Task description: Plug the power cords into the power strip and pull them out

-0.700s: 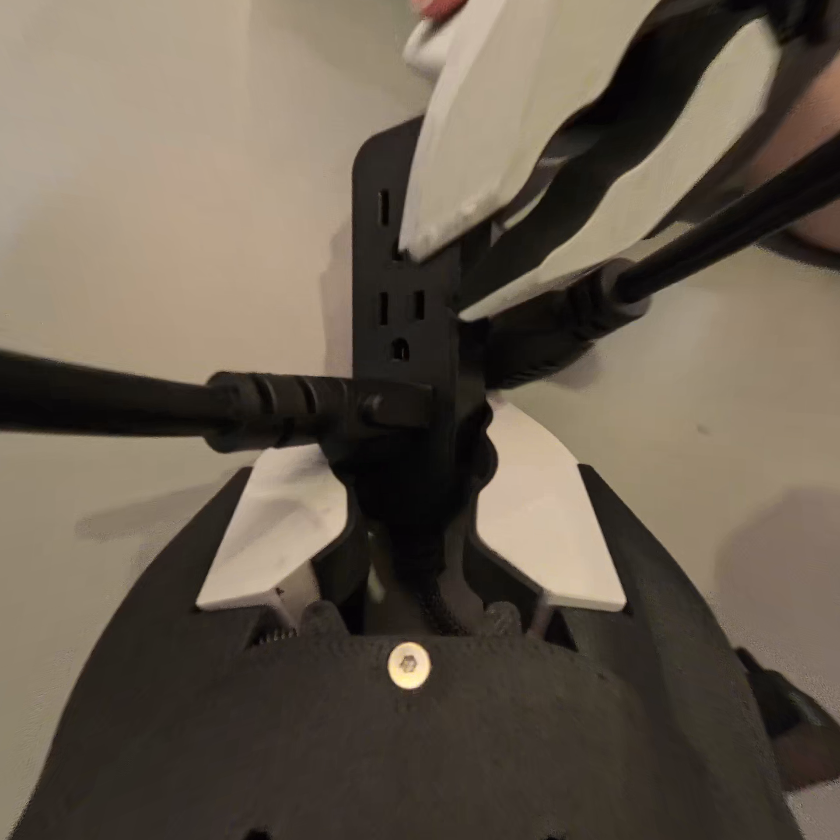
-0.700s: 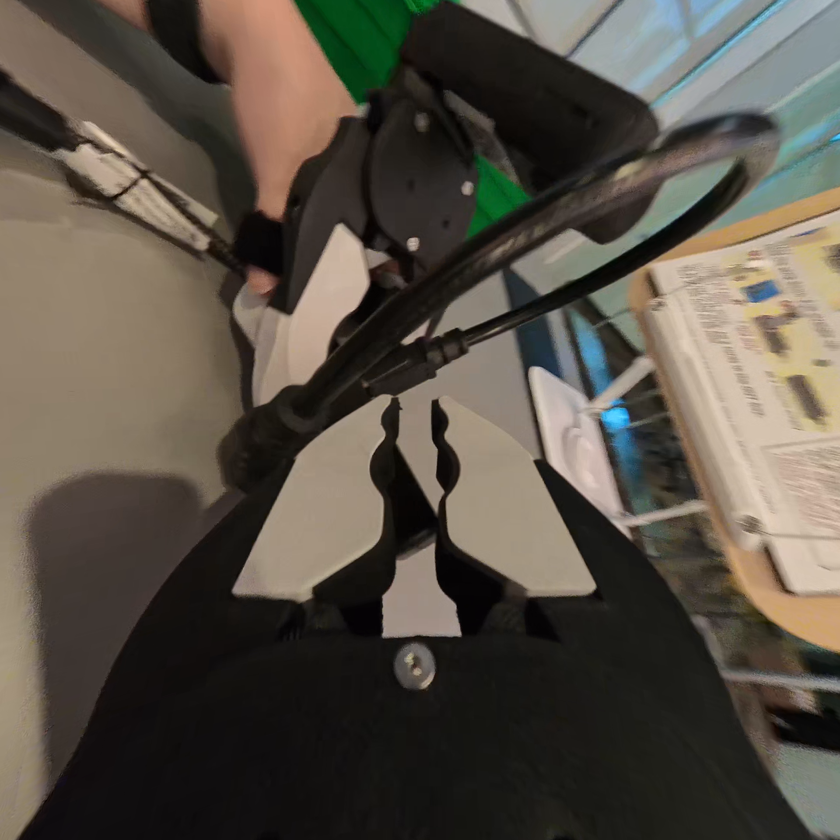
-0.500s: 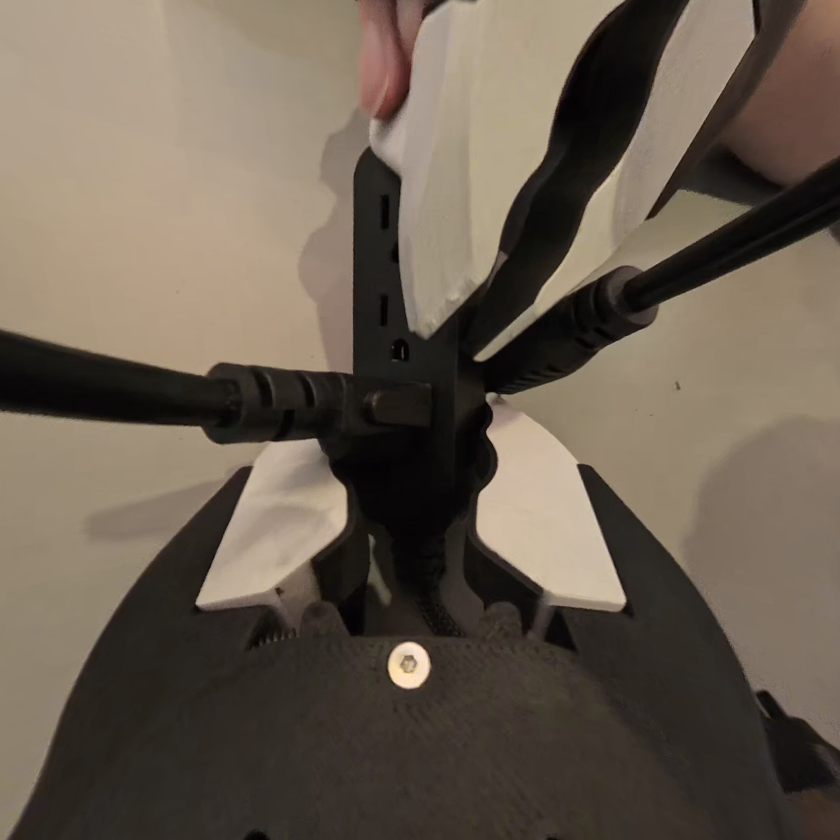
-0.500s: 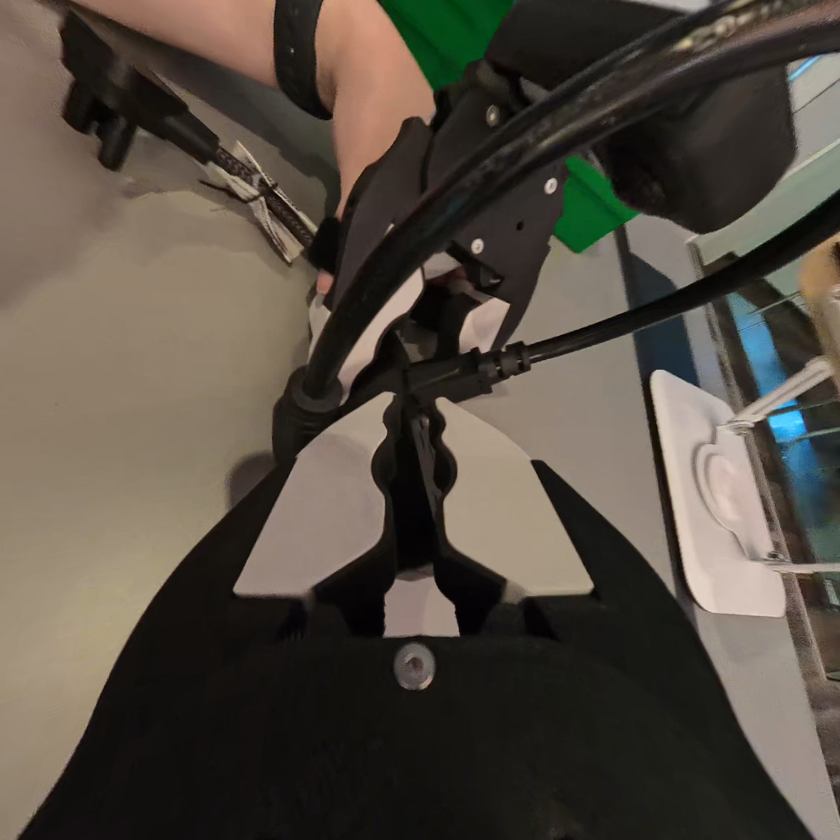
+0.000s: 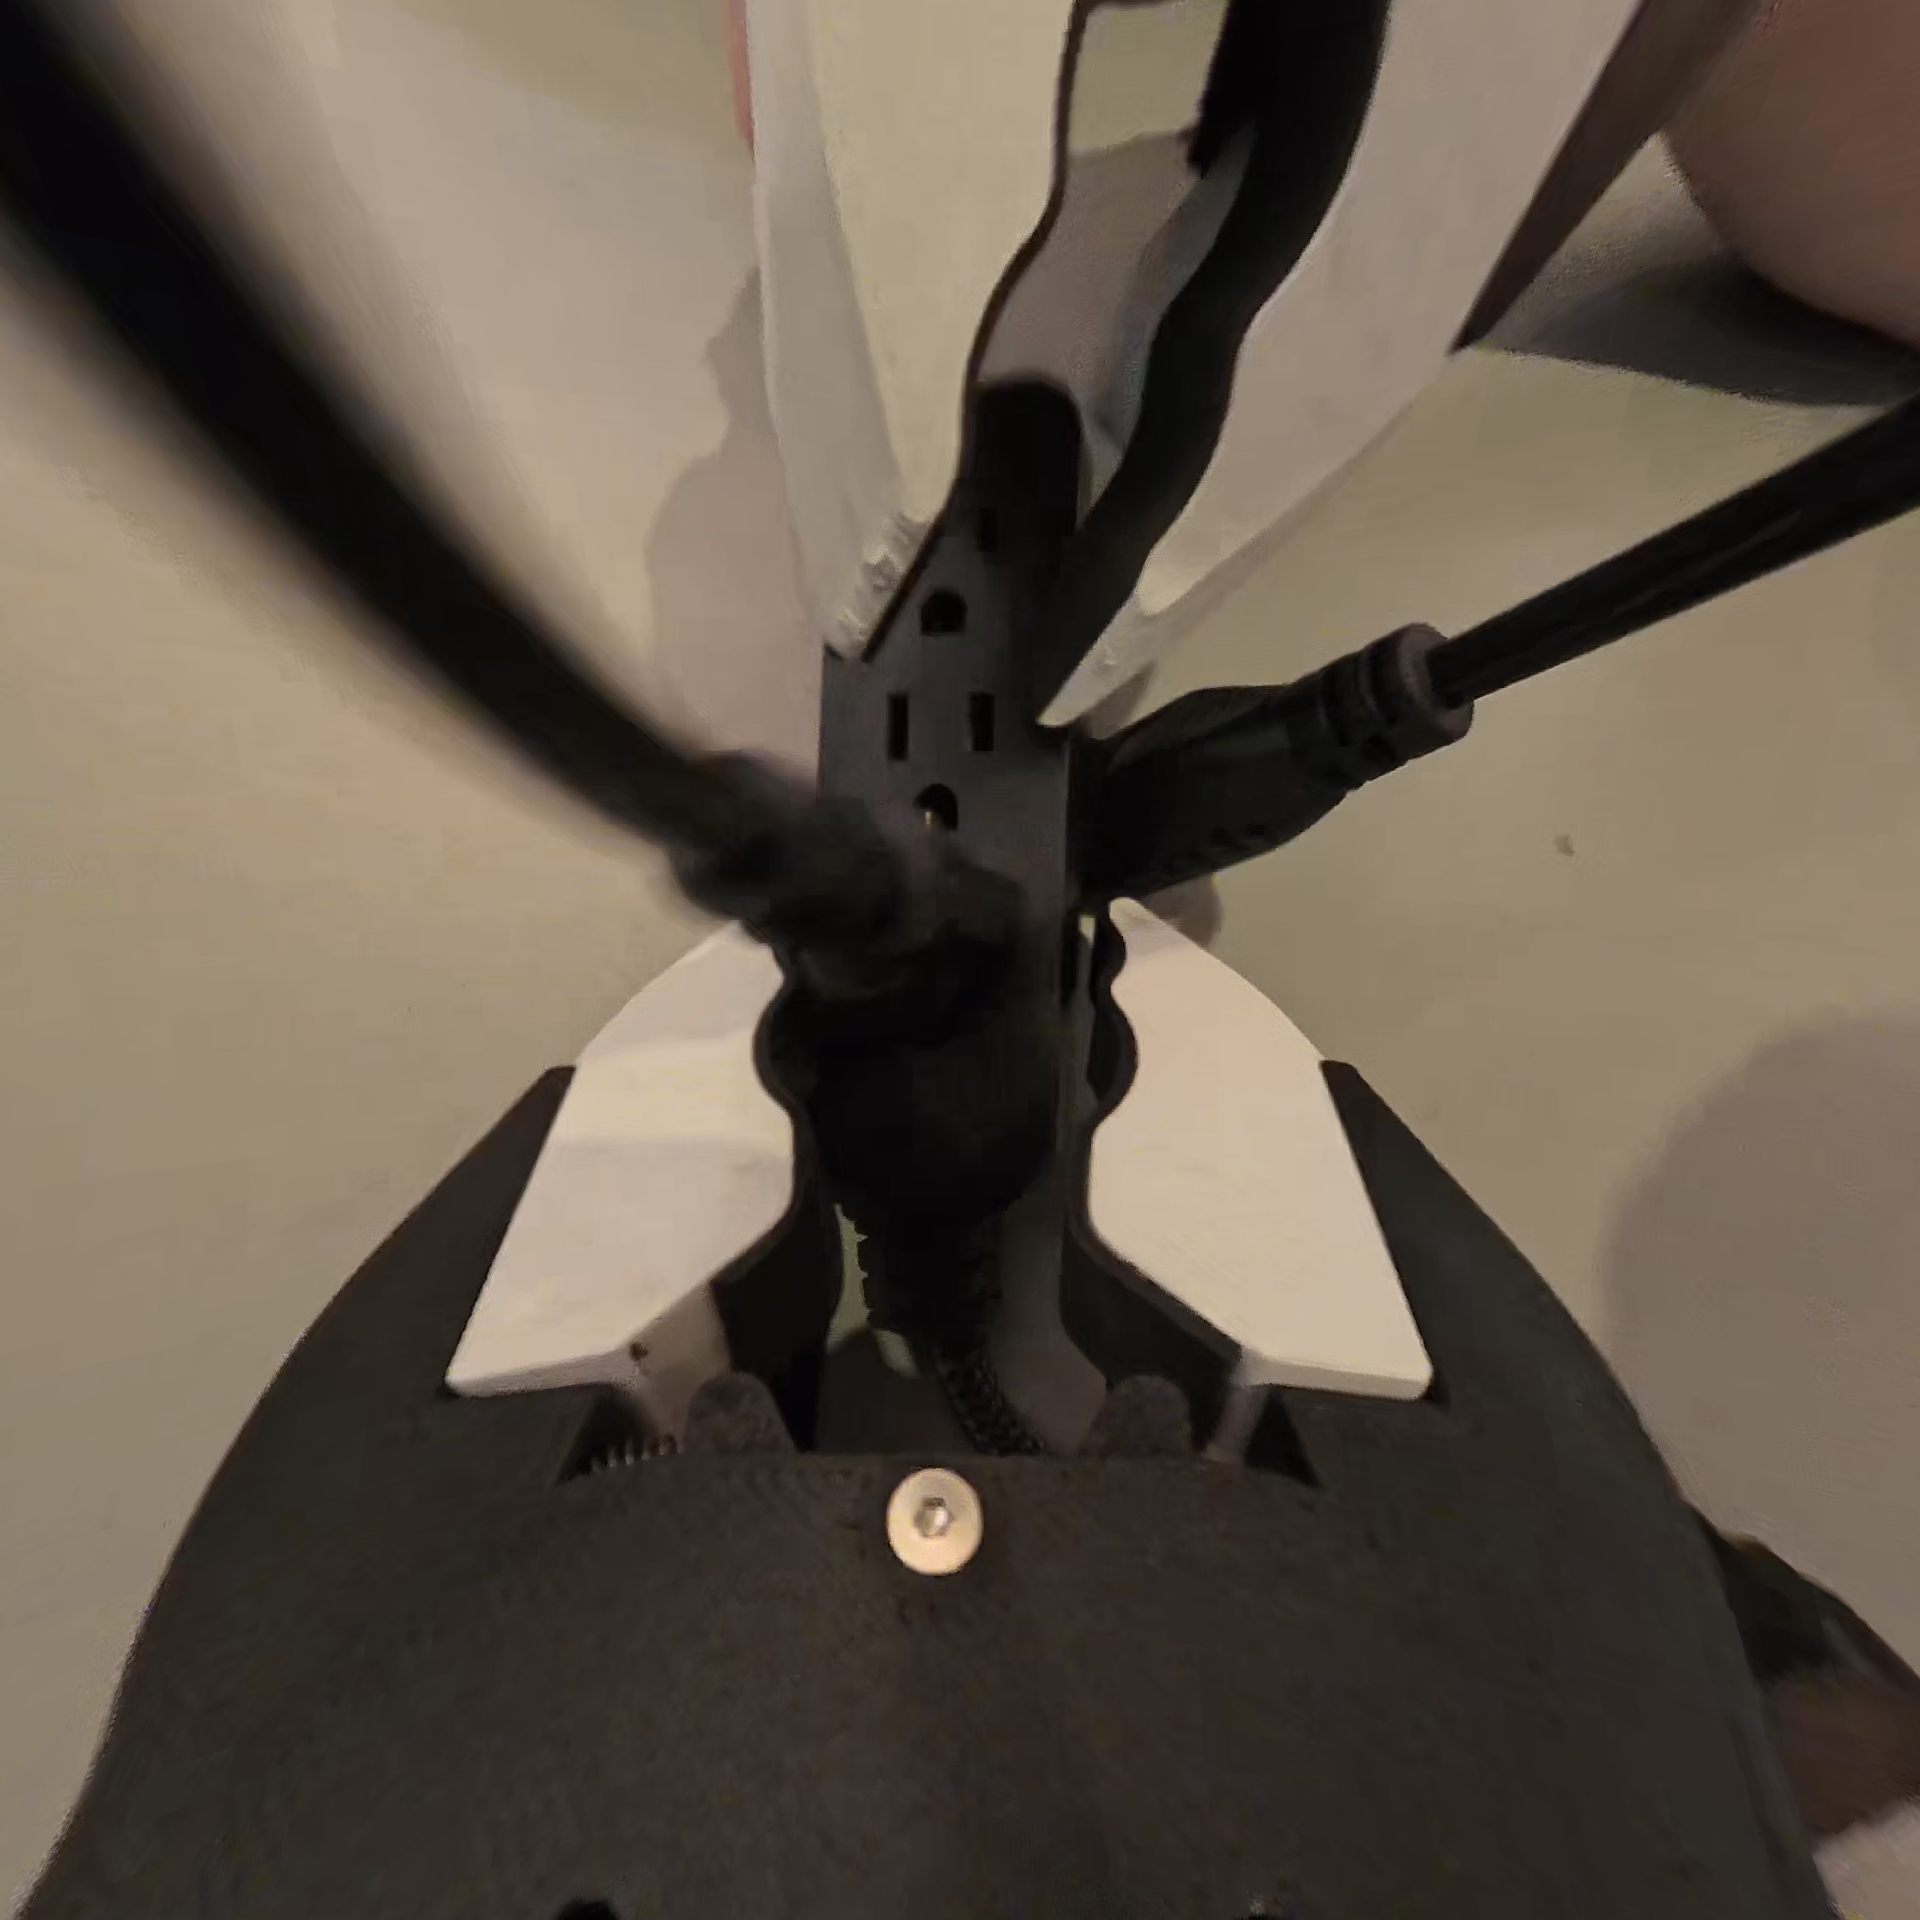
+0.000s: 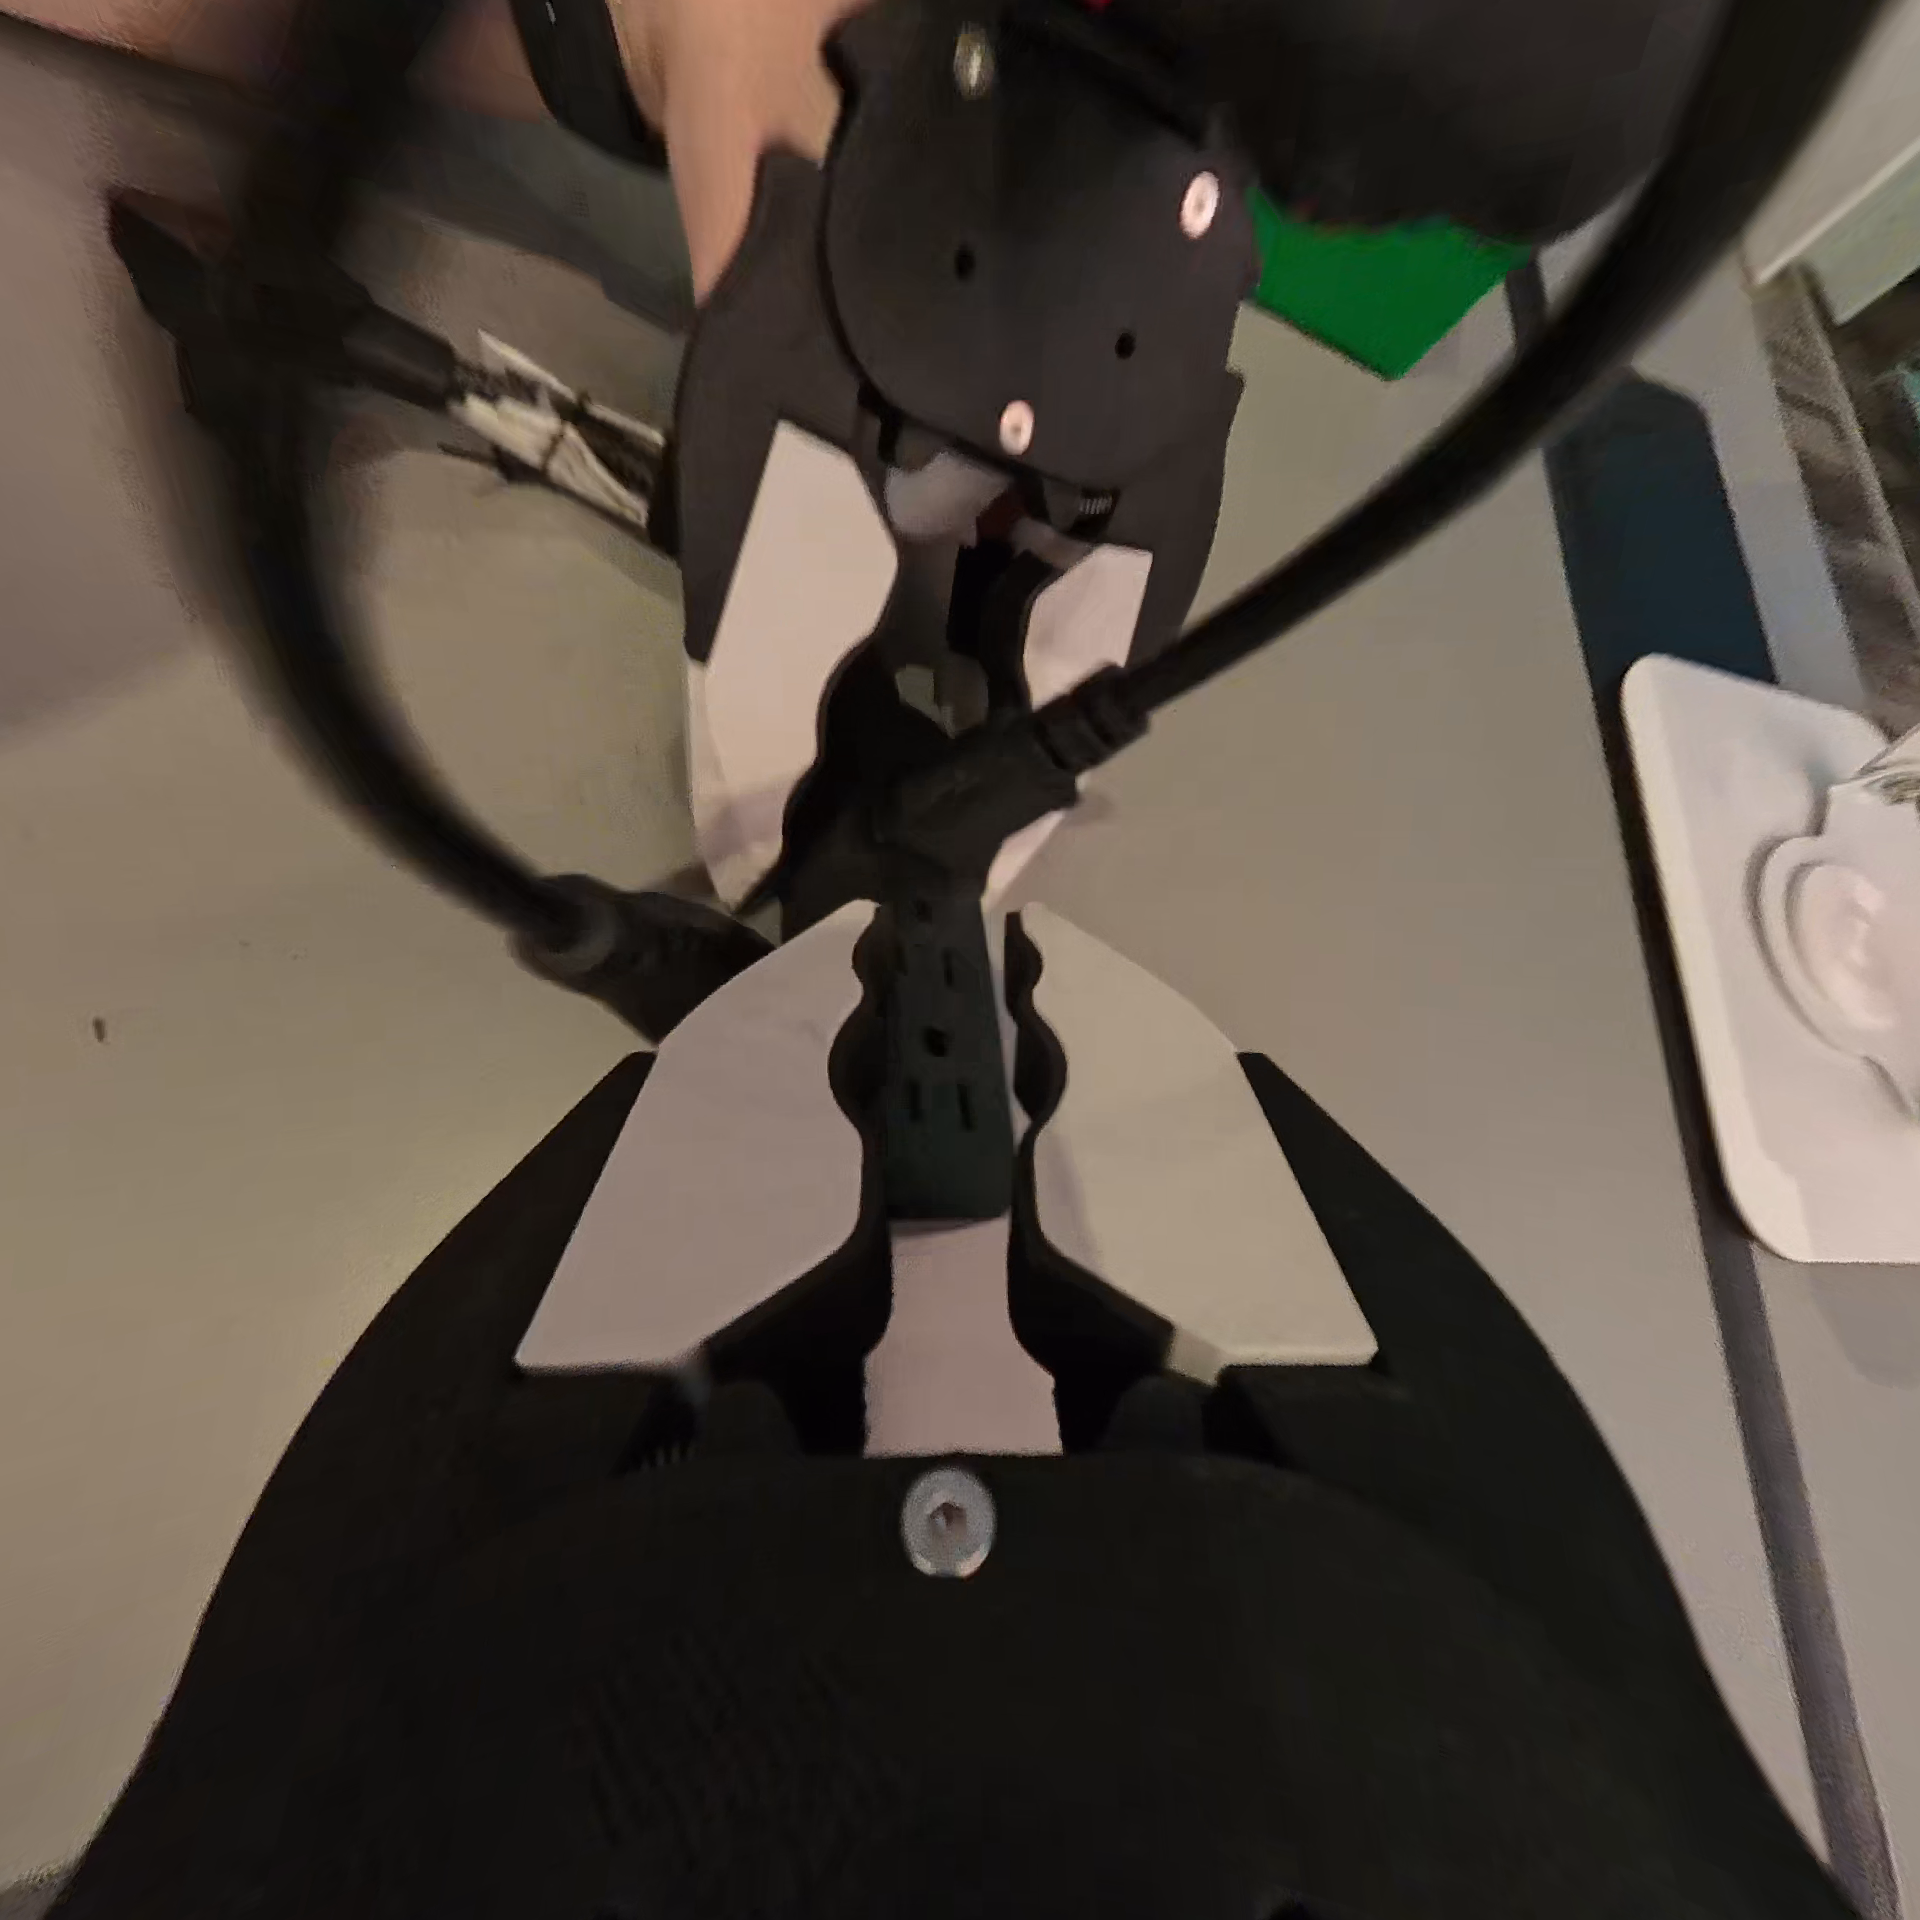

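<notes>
The black power strip (image 5: 940,748) stands at frame centre in the left wrist view, its near end clamped by the left gripper (image 5: 940,997). The right gripper (image 6: 940,1023) straddles the far end narrowly; whether it is actually squeezing, I cannot tell. One plug (image 5: 831,883), blurred, sits on the strip's left face, another plug (image 5: 1236,769) on its right. Both cords look plugged in; pulling them out seems still to come.

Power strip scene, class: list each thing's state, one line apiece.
power strip: held at its cord end, two outlets bare
left tongs: shut on power strip
right tongs: straddling the far end, grip unclear
blurred plug: at an outlet, seating unclear
other plug: unplugged, lying beside the strip
</notes>
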